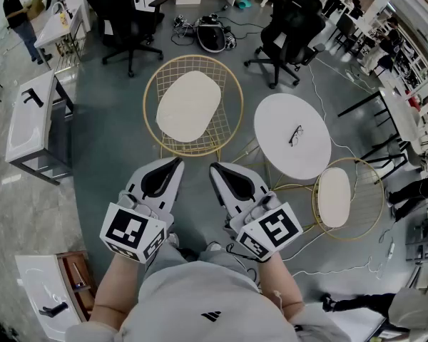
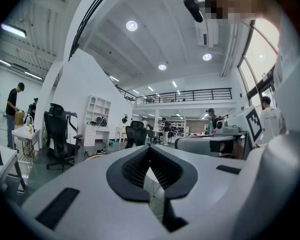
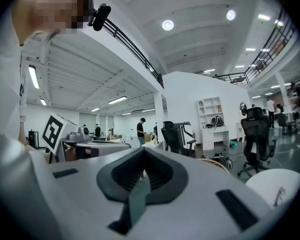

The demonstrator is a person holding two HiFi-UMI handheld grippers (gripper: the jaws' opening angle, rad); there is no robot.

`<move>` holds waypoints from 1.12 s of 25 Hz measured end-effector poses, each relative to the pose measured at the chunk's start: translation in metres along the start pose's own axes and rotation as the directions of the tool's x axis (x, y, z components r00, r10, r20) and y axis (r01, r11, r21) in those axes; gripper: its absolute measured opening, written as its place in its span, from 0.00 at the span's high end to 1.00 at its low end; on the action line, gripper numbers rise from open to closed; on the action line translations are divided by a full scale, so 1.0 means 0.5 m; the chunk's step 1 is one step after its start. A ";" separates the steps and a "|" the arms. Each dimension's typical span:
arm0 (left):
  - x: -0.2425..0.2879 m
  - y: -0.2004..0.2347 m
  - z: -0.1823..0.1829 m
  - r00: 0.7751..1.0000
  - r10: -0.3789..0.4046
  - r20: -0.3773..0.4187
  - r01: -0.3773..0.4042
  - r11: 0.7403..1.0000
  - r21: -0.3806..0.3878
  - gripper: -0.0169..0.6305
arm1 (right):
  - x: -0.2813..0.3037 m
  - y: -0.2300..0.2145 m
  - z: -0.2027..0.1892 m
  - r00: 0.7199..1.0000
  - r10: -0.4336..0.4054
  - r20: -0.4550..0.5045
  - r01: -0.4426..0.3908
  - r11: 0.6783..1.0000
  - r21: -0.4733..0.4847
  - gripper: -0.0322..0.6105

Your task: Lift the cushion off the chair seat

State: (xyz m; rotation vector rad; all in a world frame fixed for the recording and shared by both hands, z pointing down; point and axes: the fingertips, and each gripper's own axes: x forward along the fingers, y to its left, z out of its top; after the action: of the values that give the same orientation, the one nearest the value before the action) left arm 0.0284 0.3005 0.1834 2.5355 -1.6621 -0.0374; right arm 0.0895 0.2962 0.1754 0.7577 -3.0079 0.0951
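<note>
A cream oval cushion [image 1: 189,105] lies on the seat of a gold wire chair [image 1: 232,84] in the middle of the head view. My two grippers are held level close to my body, short of the chair and above the floor. My left gripper [image 1: 172,164] is shut with nothing between its jaws, and so is my right gripper [image 1: 217,169]. In the left gripper view the left gripper [image 2: 149,151] shows its dark pads closed together, with the room beyond. The right gripper view shows the right gripper [image 3: 142,156] closed the same way.
A round white table [image 1: 282,155] with a pair of glasses [image 1: 295,135] stands right of the chair. A second gold chair [image 1: 371,205] with its own cushion [image 1: 334,197] is at lower right. Black office chairs [image 1: 289,27], white desks [image 1: 21,130] and floor cables surround the spot.
</note>
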 end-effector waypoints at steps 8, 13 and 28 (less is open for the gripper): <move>0.006 -0.001 -0.005 1.000 -0.017 -0.015 0.017 1.000 0.021 0.95 | 0.008 -0.005 -0.004 1.000 -0.008 -0.004 0.008 1.000 0.006 0.94; 0.009 0.005 -0.006 0.999 -0.033 -0.018 0.034 0.999 0.025 0.95 | 0.017 -0.005 -0.008 1.000 -0.017 -0.007 0.017 1.000 0.007 0.94; 0.006 0.083 -0.042 0.990 -0.121 -0.072 0.128 0.987 0.093 0.96 | 0.074 0.004 -0.038 0.989 -0.148 -0.013 0.148 0.987 0.068 0.94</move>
State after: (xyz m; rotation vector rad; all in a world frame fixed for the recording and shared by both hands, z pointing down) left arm -0.0066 0.2830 0.2087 2.6772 -1.5152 0.1192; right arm 0.0562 0.2819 0.1963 0.9819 -2.9421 0.1971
